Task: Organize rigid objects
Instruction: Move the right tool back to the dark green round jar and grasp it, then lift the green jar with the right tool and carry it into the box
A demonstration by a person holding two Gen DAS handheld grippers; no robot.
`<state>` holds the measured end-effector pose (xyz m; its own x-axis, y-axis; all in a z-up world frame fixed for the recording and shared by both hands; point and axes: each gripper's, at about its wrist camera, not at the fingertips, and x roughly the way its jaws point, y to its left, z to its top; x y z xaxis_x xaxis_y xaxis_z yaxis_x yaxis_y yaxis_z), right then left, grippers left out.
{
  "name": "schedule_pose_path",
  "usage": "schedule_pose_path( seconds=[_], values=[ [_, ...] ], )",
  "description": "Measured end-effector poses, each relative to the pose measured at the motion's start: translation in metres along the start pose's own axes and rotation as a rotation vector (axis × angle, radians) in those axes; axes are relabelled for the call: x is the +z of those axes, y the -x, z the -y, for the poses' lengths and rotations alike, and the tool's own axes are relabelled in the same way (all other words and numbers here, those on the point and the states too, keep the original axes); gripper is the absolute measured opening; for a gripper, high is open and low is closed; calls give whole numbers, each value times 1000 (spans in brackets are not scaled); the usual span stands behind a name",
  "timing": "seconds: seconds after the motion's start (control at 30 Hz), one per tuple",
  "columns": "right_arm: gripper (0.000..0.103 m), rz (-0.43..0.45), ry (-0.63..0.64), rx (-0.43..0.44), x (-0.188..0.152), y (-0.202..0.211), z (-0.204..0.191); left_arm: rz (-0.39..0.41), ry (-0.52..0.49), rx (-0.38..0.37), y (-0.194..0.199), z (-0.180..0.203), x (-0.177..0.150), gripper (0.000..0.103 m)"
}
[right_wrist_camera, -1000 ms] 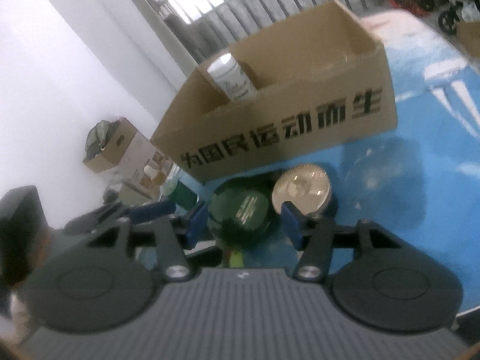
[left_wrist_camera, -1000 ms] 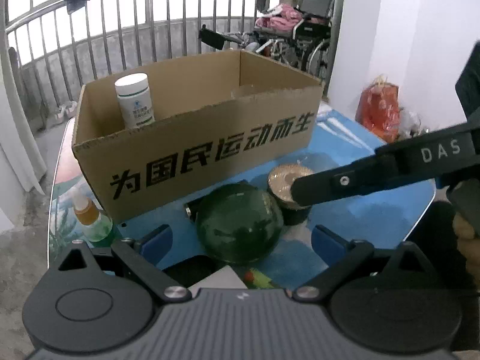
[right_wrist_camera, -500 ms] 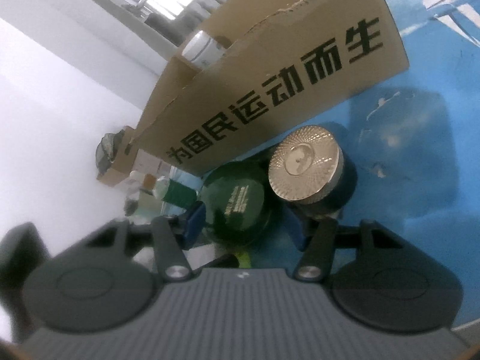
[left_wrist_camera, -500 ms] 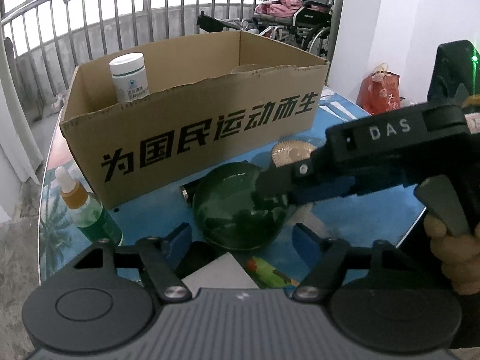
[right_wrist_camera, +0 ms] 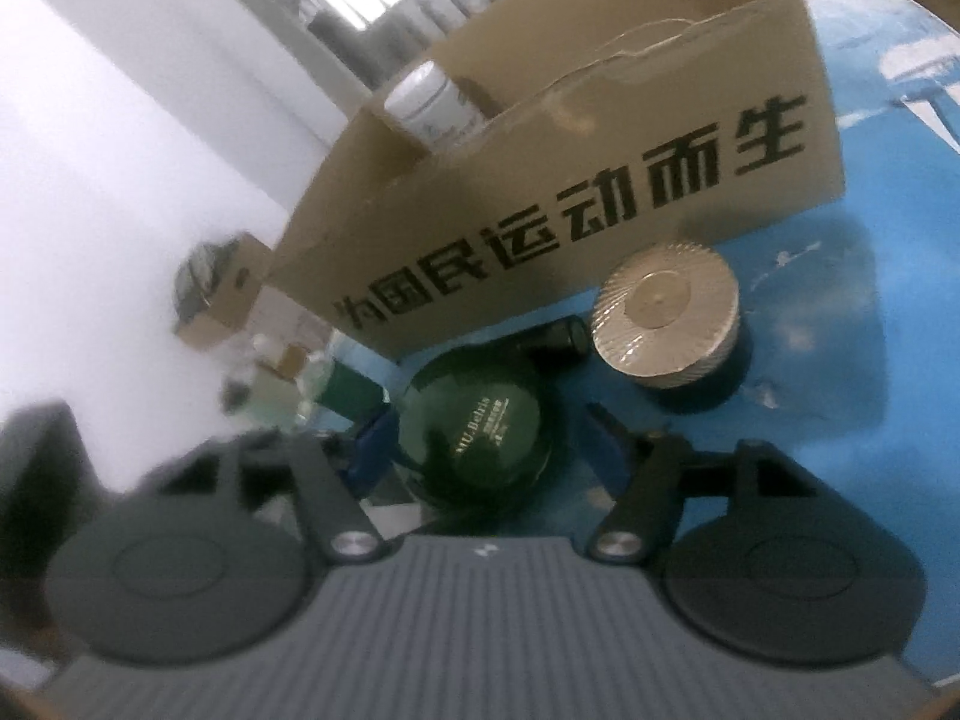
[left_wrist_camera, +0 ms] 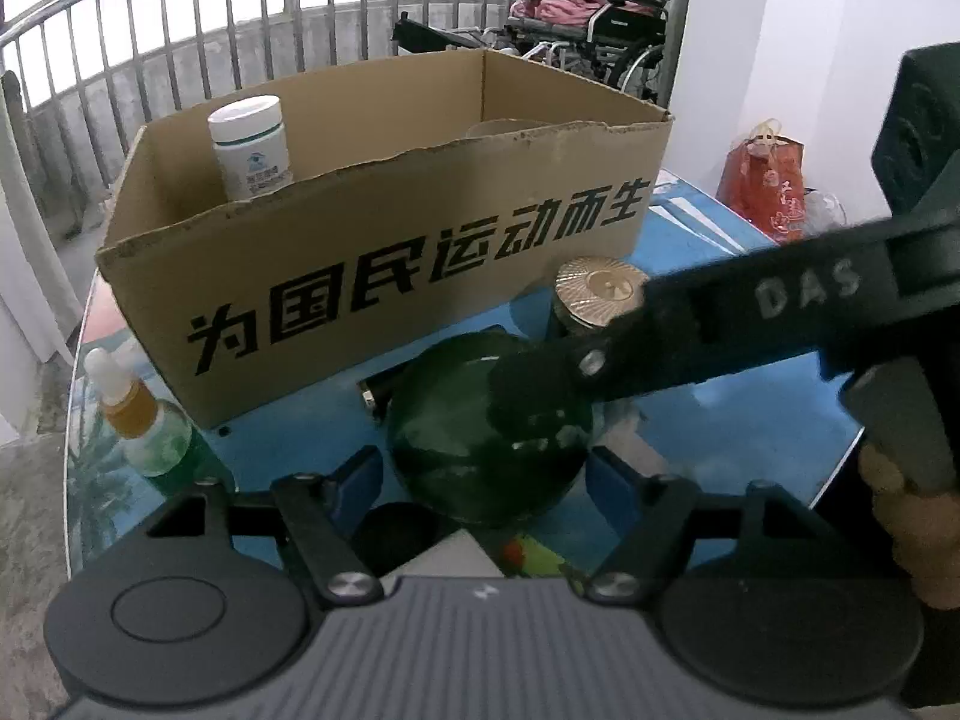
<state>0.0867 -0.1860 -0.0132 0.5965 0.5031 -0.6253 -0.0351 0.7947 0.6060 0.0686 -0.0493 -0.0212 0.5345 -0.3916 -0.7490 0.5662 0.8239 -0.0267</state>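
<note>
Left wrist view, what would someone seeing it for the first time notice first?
The cardboard box with bold black characters fills the middle, with a white bottle standing inside at its left end. In front of it a dark green bottle lies on the blue table, between the open fingers of both the left gripper and the right gripper.
</note>
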Motion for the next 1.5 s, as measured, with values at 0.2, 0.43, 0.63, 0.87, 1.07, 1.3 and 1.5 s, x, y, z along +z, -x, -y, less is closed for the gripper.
schedule_pose_path(
  seconds=[0.2, 0.43, 0.63, 0.87, 1.07, 1.3, 1.5],
  values=[
    [74, -40, 36, -14, 1, -16, -5, -5, -23, 8, -8, 3, 2, 78],
    [75, -58, 37, 7, 2, -22, -5, -3, -27, 18, -11, 4, 3, 79],
    [74, -58, 36, 3, 2, -22, -6, -2, -21, 24, -12, 5, 4, 79],
    [74, -52, 35, 0, 2, -19, -11, 10, -33, 28, -4, 9, 4, 79],
    [74, -41, 38, 10, 2, -4, -19, 44, -48, 41, 18, 16, 6, 79],
    [74, 45, 125, 31, 17, 32, -54, 177, -81, 91, 61, 17, 28, 79],
    [74, 128, 237, 58, 56, 46, -91, 276, -95, 154, 82, 1, 65, 79]
  ],
)
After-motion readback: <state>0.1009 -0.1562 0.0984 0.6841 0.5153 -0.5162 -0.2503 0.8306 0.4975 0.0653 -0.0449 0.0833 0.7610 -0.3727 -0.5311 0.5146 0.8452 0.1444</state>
